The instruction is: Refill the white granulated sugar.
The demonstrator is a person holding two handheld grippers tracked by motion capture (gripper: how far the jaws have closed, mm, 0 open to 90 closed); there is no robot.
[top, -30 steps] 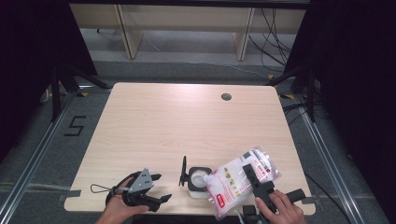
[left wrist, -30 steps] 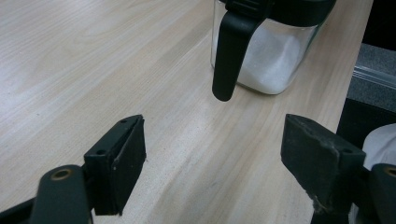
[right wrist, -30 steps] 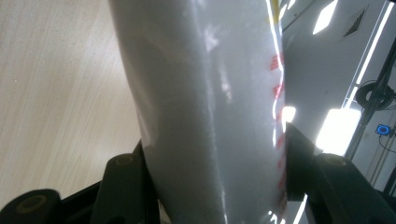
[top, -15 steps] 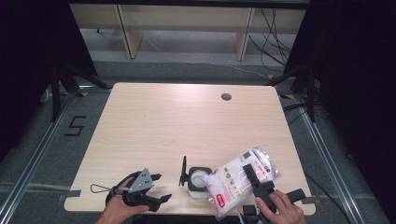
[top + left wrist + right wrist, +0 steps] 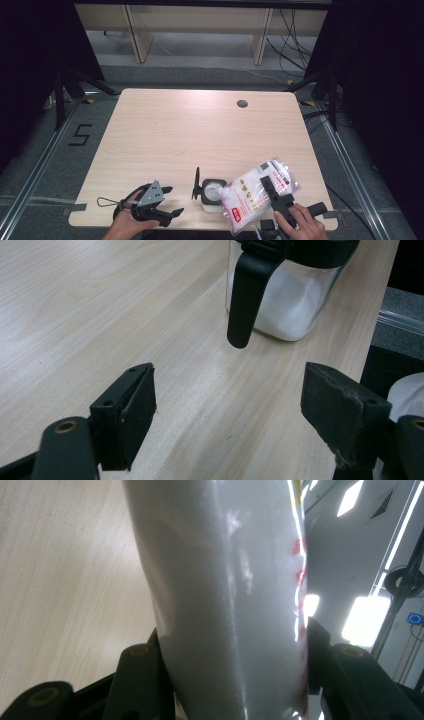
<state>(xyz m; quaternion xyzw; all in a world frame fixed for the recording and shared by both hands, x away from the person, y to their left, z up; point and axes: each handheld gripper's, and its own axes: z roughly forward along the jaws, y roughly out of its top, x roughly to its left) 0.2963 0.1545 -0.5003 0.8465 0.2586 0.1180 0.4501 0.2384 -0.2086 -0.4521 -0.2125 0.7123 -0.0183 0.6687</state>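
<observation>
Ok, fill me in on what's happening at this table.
A person works at the light wooden table with two handheld grippers. The right gripper is clamped on a white plastic bag with red print, tilted over a small clear jar of white powder with a black flip lid. Its jaws have just been closing slightly on the bag. The left gripper sits open beside the jar, holding nothing.

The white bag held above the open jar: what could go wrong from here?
1. The bag is gripped by the right tool around its bulging middle, so it may slip or sag.
2. The jar stands near the table edge, and the open left tool does not steady it; a nudge might tip it.
</observation>
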